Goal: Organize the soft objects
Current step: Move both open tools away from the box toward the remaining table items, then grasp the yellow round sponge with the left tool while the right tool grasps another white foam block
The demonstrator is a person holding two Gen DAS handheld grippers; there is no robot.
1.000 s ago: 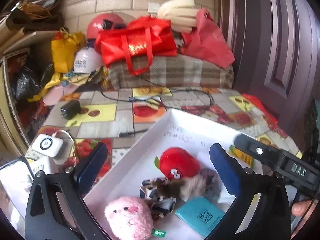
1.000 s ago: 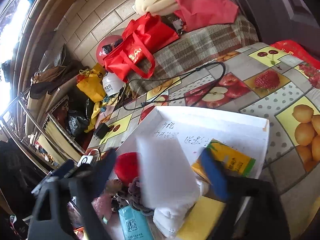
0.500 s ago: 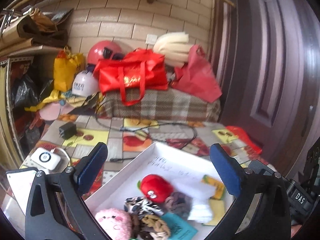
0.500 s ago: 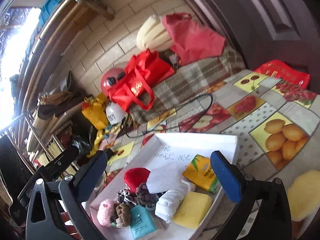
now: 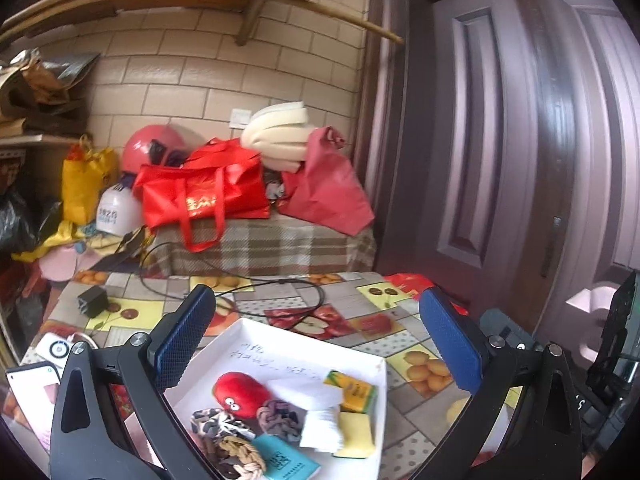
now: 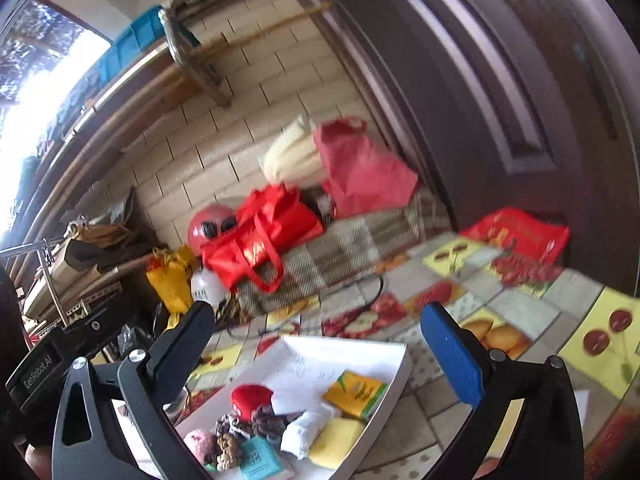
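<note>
A white tray (image 5: 360,354) on the fruit-print tablecloth holds a red plush (image 5: 240,394), several knotted scrunchies (image 5: 280,418), a white folded cloth (image 5: 322,428), a yellow sponge (image 5: 356,430), a teal packet (image 5: 286,460) and a yellow-green packet (image 5: 352,390). My left gripper (image 5: 316,340) is open and empty, raised above and behind the tray. My right gripper (image 6: 320,348) is open and empty, also raised above the tray (image 6: 394,376). The right wrist view shows the red plush (image 6: 250,398), a pink plush (image 6: 200,442) and the sponge (image 6: 336,440).
A black cable (image 5: 248,284) and charger (image 5: 92,300) lie on the table behind the tray. A red bag (image 5: 204,196), helmets and a plaid-covered box stand at the back. A phone (image 5: 32,392) lies left. A dark door (image 5: 520,160) is on the right.
Both grippers have lifted up and back from the tray. The white cloth that the right gripper held a second ago now lies in the tray.
</note>
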